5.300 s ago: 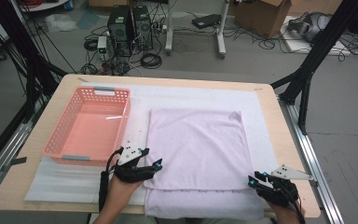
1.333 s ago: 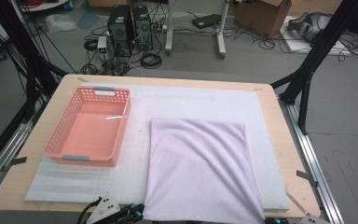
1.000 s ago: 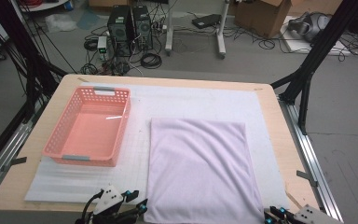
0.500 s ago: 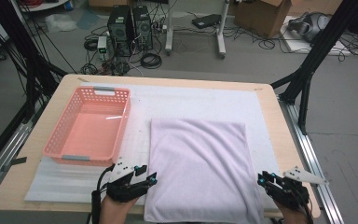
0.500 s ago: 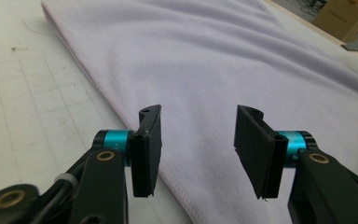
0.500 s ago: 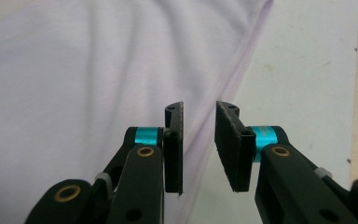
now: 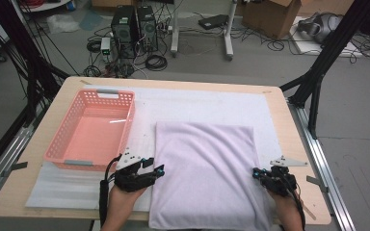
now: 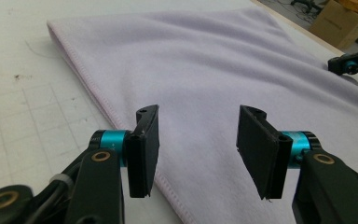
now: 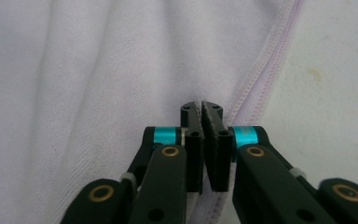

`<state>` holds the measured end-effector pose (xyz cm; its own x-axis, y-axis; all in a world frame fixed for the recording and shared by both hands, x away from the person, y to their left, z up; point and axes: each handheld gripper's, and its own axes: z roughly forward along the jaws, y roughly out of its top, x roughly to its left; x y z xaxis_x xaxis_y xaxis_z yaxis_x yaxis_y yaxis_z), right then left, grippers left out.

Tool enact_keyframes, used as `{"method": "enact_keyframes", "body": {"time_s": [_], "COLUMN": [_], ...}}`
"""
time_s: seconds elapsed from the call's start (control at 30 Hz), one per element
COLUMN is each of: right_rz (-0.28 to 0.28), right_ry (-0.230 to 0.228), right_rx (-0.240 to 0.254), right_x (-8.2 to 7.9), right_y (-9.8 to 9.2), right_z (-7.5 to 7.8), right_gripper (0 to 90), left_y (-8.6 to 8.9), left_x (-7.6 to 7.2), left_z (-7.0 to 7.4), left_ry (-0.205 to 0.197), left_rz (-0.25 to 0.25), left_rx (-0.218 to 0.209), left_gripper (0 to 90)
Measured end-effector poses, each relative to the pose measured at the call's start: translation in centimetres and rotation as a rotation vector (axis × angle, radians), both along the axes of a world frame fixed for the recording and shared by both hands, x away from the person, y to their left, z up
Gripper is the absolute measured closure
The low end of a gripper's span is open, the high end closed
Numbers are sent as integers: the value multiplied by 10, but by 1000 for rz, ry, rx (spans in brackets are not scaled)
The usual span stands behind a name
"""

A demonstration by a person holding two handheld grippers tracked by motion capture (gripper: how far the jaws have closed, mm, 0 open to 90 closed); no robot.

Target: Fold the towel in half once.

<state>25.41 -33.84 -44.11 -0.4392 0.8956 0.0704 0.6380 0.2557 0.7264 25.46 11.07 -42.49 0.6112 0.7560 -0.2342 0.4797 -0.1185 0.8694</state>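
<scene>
Both grippers coming forward onto towel [image 7: 204, 175]. Your right gripper [image 9: 201, 108] just closing, jaws pressed together over hem, nothing pinched; left gripper [image 8: 193, 140] spreading, straddling edge. Risk: lifting unevenly, towel unfolding.

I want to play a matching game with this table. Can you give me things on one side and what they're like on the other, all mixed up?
Things:
1. basket
2. towel
3. left gripper
4. right gripper

What they're like:
A. jaws open, over the towel's edge
B. pink, with nothing in it
C. jaws shut, at the towel's hem
D. pale purple, folded flat

Pairs: 1-B, 2-D, 3-A, 4-C
</scene>
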Motion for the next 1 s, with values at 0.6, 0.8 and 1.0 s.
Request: {"method": "enact_keyframes", "body": {"time_s": [0.6, 0.8, 1.0], "right_rz": [-49, -72, -93], "right_ry": [-11, -35, -20], "right_rx": [110, 105, 105], "right_x": [15, 36, 78], "right_y": [-26, -22, -15], "right_z": [-2, 0, -2], "right_gripper": [663, 669, 670], "left_y": [-4, -6, -13], "left_x": [22, 27, 39], "left_z": [-8, -11, -13], "left_ry": [28, 29, 36], "left_rz": [-12, 11, 17], "left_rx": [25, 38, 29], "left_gripper": [482, 480, 480]}}
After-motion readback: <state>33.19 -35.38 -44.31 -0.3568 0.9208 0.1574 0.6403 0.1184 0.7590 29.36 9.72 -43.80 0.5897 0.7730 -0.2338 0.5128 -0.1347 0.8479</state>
